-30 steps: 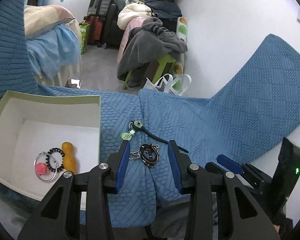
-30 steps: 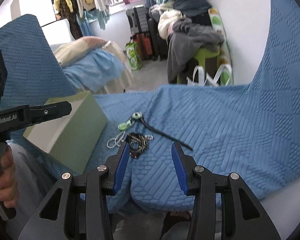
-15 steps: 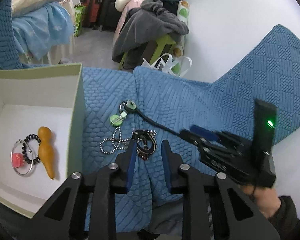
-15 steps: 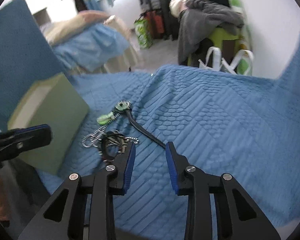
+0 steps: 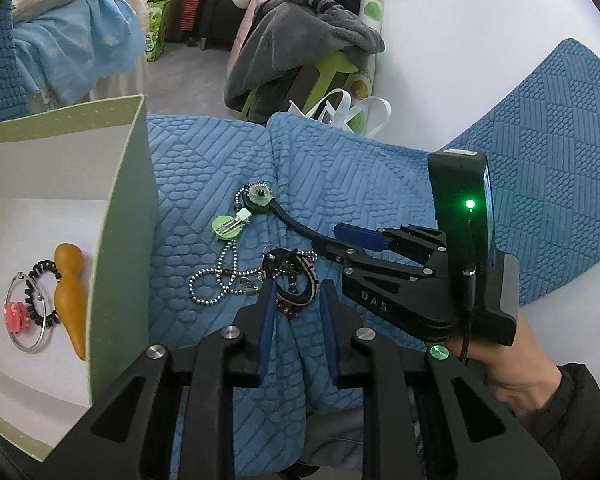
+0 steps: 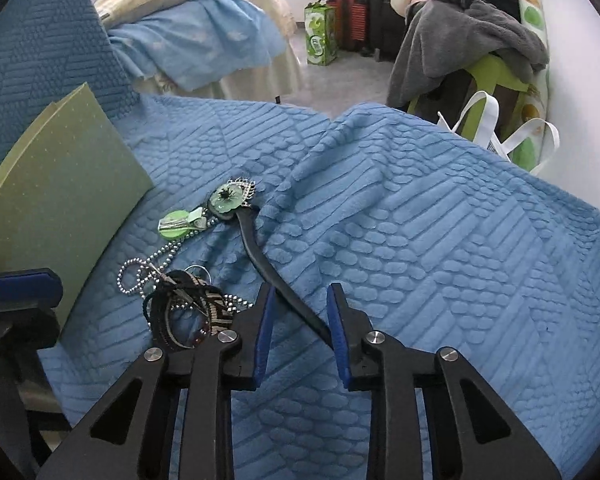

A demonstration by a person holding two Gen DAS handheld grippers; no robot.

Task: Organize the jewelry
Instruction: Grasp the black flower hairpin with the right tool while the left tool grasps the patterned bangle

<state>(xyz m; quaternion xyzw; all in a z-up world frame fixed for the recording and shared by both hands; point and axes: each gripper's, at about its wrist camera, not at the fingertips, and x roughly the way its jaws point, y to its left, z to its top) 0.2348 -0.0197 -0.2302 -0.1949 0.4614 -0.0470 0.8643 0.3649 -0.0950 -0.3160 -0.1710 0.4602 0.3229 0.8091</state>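
Left wrist view: your left gripper has dropped onto bracelet tangle since 1 s ago, fingers narrowed but apart, straddling it, not clamped. Right gripper has moved in, fingers apart around black hair stick. Box holds 3 pieces. Both grasps look ready; close next.

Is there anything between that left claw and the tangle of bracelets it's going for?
Nothing visible. The left gripper is open with its fingers already either side of the bracelets on the blanket.
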